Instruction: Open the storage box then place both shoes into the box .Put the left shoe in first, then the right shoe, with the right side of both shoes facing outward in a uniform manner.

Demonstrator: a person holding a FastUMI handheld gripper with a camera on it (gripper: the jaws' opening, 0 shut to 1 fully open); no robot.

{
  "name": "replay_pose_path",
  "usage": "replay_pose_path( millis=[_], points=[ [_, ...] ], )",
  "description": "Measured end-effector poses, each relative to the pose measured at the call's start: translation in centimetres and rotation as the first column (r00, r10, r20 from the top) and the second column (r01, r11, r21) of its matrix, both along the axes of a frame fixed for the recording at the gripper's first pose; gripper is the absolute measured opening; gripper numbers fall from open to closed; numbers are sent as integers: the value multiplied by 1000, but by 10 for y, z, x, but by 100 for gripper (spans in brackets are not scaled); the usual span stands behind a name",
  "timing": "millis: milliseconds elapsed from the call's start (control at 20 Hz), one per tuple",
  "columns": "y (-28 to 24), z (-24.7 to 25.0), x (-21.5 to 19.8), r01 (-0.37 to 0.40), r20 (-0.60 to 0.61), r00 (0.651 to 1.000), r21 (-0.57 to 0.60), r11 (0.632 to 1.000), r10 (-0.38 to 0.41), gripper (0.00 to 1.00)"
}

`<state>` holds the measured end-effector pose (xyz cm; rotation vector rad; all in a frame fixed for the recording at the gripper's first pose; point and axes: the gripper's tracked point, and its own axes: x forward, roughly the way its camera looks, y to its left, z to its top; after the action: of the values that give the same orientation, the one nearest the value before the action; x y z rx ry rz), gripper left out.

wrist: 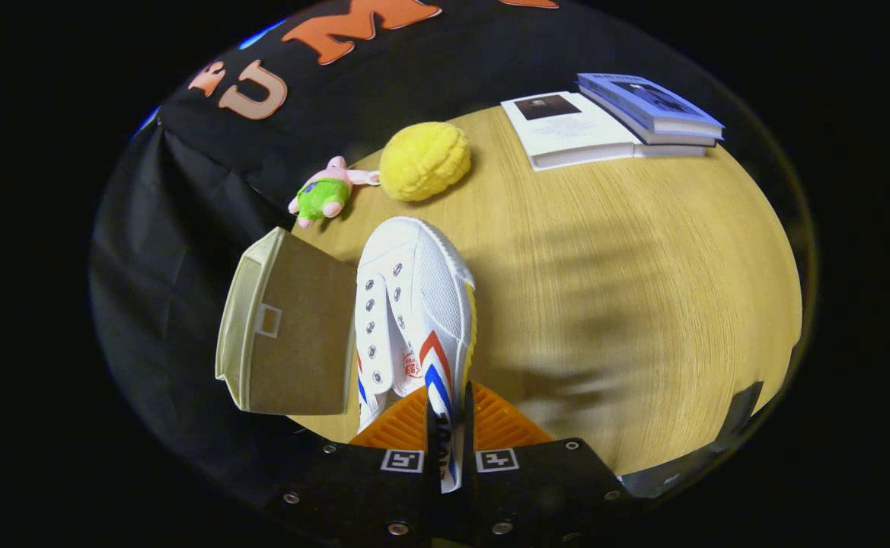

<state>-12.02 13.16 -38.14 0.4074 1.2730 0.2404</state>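
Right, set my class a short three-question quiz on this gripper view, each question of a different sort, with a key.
1. True or false: the gripper is shut on the white sneaker.
2. Multiple choice: what lies right beside the sneaker, on the booth-wall side? A) the yellow plush bun B) the beige storage box C) the stacked books
3. Fill the blank: the small pink and green plush toy lies next to the yellow plush ____ on the wooden table.

Key: 1 true, both fingers press on the sneaker's side wall near the heel. 2 B. 3 bun.
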Motion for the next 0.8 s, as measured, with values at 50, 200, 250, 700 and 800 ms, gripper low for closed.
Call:
replay_pose_path(
  millis=[50, 200, 250, 700, 800],
  points=[
    [11, 12, 8, -16, 16, 1000, 11, 1000, 15, 10],
    [48, 45, 26, -71, 71, 995, 38, 997, 68, 10],
    [63, 55, 32, -97, 88, 992, 48, 994, 92, 10],
    [192, 89, 59, -305, 156, 944, 67, 950, 292, 10],
    [215, 83, 60, -345, 158, 930, 68, 936, 331, 10]
  ],
)
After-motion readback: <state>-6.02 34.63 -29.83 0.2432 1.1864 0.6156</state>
